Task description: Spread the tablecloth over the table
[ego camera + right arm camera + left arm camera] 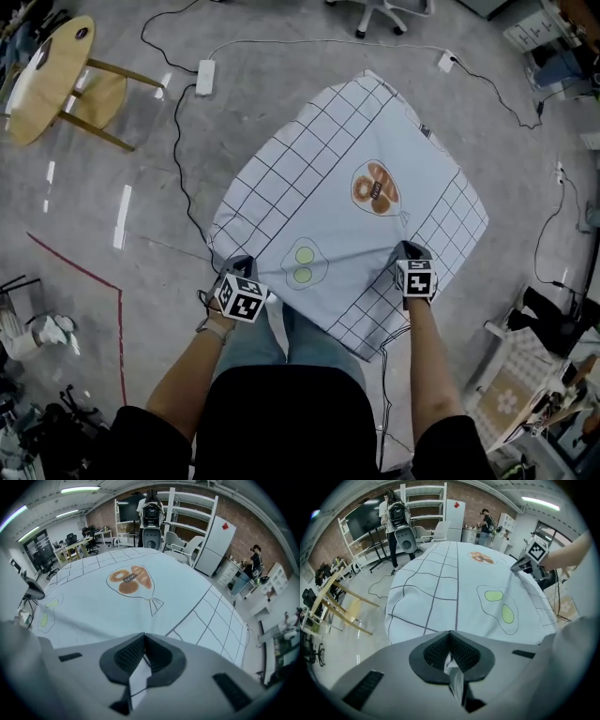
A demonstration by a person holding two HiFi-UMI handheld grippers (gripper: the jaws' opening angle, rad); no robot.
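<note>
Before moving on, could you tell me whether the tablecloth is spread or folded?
Spread: the tablecloth lies open and smooth, its edges draping down.

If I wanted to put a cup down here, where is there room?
The whole tablecloth is bare, widest between the orange print and the far corner. It is crowded only at the near edge, where the left gripper and right gripper clamp it.
</note>
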